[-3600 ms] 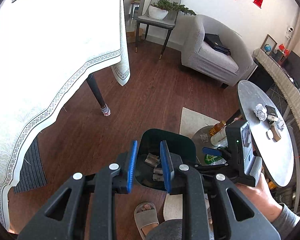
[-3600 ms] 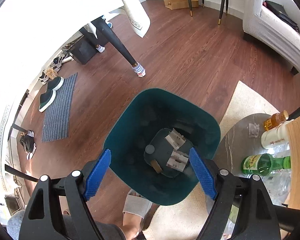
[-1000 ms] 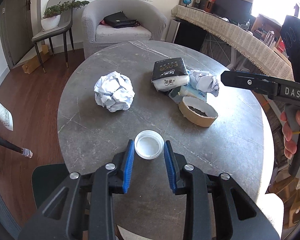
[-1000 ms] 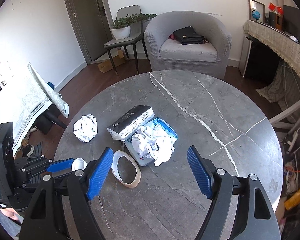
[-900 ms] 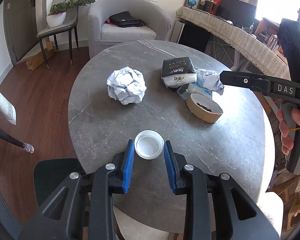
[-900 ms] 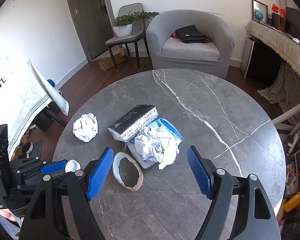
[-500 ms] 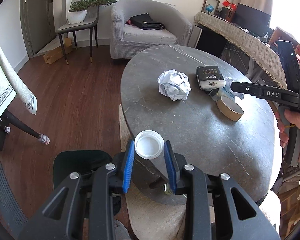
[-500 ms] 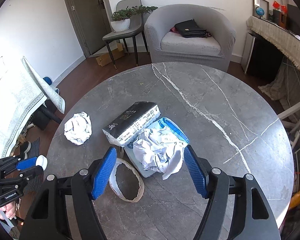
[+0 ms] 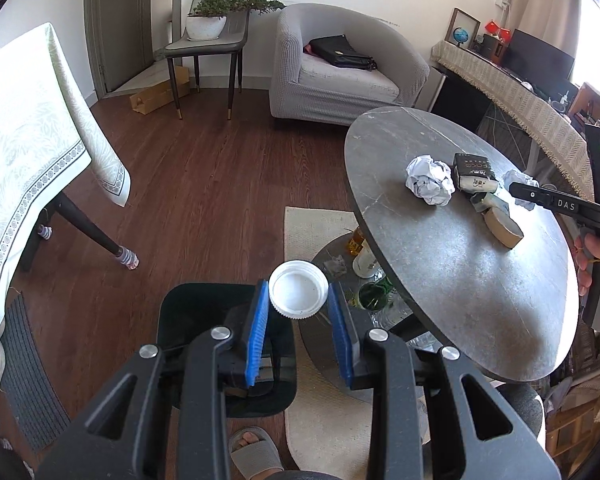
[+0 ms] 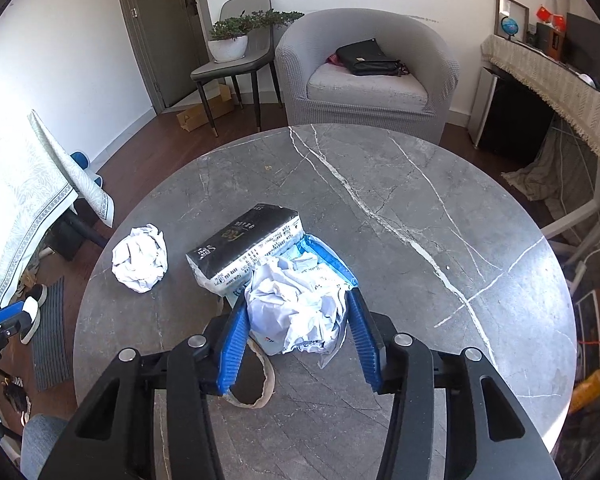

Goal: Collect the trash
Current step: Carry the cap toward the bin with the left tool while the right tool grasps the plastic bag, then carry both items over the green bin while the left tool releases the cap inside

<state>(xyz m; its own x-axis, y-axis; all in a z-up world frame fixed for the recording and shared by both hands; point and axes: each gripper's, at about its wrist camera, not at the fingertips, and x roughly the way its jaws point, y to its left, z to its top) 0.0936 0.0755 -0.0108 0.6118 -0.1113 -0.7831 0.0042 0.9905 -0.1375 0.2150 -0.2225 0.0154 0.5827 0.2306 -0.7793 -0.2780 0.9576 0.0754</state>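
Gripper work is splitting in two: the left gripper (image 9: 299, 300) is pinching a white bottle cap (image 9: 298, 294) between its blue pads, and it is carrying that cap off the desk (image 9: 480, 280), out over the floor. In the left wrist view the dark green bin (image 9: 188, 320) is sitting directly beneath the cap, running from about 9 o'clock round to 6 o'clock of it, so the cap looks to be hanging over the bin's mouth or just at its far rim; which of the two is hard to tell.

Meanwhile the right gripper (image 10: 296, 326) is closing its jaws around the crumpled white paper (image 10: 296, 308) lying on a blue-edged wrapper (image 10: 332, 260). The paper is sitting between the pads, which seem not yet to be pressing it firmly.

So the step in hand is a drop on the left and a pick on the right. Next, the left probably needs only a small move toward the bin's centre before letting the cap go. The right needs to finish squeezing and then lift; the wrapper may come up too.

Other trash is waiting on the desk: a paper ball (image 10: 140, 258) at 9 o'clock of the black tissue pack (image 10: 246, 246), and a cardboard tape ring (image 10: 252, 384) at 7 o'clock of the crumpled paper.
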